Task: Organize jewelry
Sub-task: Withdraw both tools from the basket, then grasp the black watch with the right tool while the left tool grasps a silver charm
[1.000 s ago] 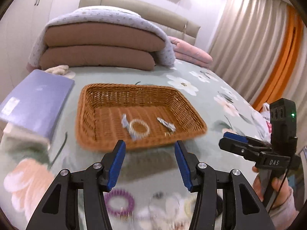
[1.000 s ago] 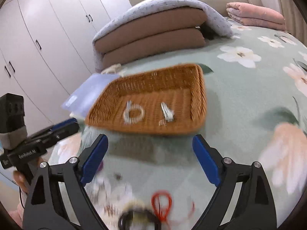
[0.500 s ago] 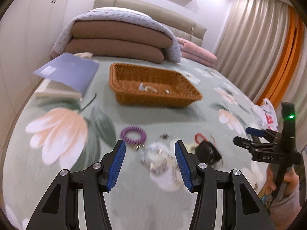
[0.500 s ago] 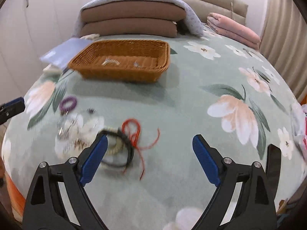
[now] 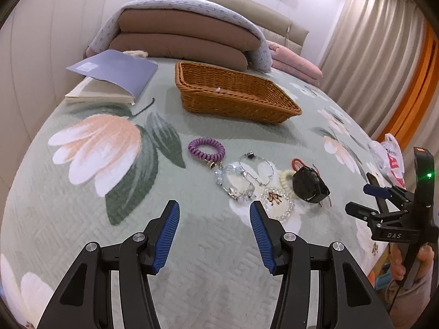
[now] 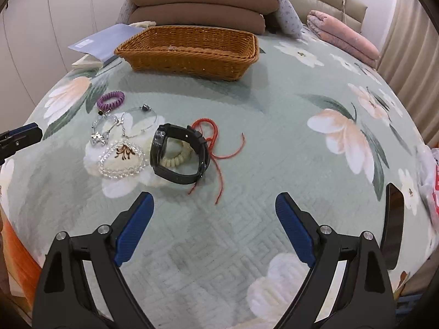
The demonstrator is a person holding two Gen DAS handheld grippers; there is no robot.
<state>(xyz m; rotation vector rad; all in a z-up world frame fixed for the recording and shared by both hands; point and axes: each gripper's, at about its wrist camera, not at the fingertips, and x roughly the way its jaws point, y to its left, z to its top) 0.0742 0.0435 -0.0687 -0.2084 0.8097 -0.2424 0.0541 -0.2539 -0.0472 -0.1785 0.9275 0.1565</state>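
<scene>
A wicker basket (image 5: 233, 93) (image 6: 192, 52) stands on the flowered bedspread, far from both grippers. A jewelry pile lies nearer: a purple coil bracelet (image 5: 206, 149) (image 6: 110, 100), a crystal bead bracelet (image 5: 277, 204) (image 6: 122, 159), a thin silver bangle (image 5: 256, 168) (image 6: 140, 120), a cream bead bracelet (image 6: 175, 156), a black watch (image 5: 310, 185) (image 6: 178, 152) and a red cord (image 6: 214, 142). My left gripper (image 5: 214, 233) is open and empty, just short of the pile. My right gripper (image 6: 214, 227) is open and empty, near the red cord's ends.
A blue-covered book (image 5: 109, 74) lies left of the basket. Folded brown pillows under a quilt (image 5: 186, 33) and a pink blanket (image 6: 343, 35) lie at the headboard. A plastic bag (image 5: 389, 159) sits at the bed's right edge, curtains beyond.
Both grippers have pulled back from over the basket toward the bed's foot. The jewelry pile now lies close in front of them and the basket is farther away.
</scene>
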